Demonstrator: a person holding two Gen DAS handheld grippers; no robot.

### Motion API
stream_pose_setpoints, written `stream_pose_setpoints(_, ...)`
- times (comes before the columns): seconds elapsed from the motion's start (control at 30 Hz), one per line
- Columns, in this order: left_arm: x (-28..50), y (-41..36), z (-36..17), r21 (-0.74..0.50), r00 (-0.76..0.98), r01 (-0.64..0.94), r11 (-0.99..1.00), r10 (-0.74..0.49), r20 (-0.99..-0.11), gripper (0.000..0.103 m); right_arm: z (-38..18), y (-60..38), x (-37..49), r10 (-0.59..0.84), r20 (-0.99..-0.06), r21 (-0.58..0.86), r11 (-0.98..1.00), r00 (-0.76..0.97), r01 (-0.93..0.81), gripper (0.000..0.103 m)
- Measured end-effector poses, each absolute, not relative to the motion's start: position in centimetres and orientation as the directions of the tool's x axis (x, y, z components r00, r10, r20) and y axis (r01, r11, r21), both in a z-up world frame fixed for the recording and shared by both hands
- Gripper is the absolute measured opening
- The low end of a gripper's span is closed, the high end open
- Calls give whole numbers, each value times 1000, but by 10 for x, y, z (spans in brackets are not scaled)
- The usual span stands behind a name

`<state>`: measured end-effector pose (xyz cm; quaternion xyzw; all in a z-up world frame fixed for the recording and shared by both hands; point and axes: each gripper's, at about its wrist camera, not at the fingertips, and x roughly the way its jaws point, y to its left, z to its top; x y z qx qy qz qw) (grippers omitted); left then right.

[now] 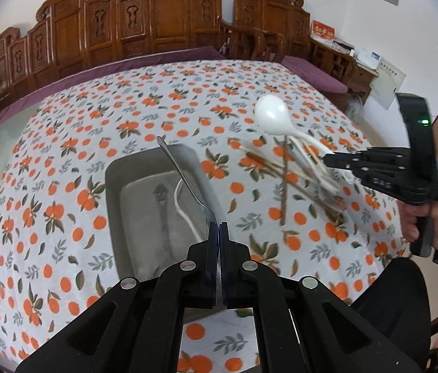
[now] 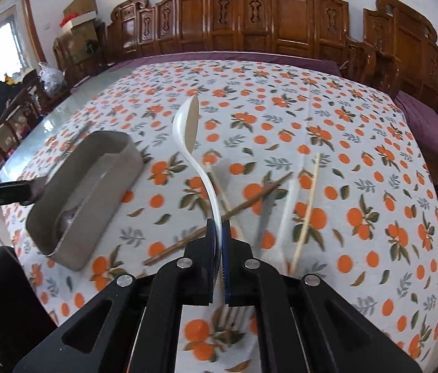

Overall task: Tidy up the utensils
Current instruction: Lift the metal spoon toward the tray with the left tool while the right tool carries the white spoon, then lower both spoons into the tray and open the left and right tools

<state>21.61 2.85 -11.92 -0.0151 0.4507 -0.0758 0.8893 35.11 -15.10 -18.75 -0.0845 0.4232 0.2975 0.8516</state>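
Note:
My left gripper (image 1: 219,227) is shut on a metal utensil (image 1: 181,174) and holds it over the grey rectangular tray (image 1: 144,168), handle pointing up and away. The tray holds a white spoon (image 1: 184,211) and a metal spoon. My right gripper (image 2: 218,227) is shut on the handle of a white spoon (image 2: 187,127), lifted above the table; it shows in the left wrist view (image 1: 271,115) at the right. Several wooden chopsticks (image 2: 219,217) and another white spoon (image 2: 285,217) lie on the cloth under it. The tray (image 2: 88,192) is to its left.
The table has an orange-print cloth (image 1: 163,102). Carved wooden chairs (image 1: 169,12) line the far side with purple cushions. A desk with papers (image 1: 358,59) stands at the back right. A dark seat back (image 2: 4,304) is at the near left.

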Motion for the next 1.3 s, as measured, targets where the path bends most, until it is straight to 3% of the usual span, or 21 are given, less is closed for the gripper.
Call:
stream_pose_setpoints(0.6, 231, 58, -175, -82, 482, 44, 996, -93, -871, 1, -192, -110, 311, 510, -765, 188, 762, 394, -620, 5)
stream_pose_setpoints(1.3, 189, 93, -135, -134, 579, -3, 991, -108, -808, 2, -188, -37, 293, 534, -778, 247, 744, 330, -621, 5)
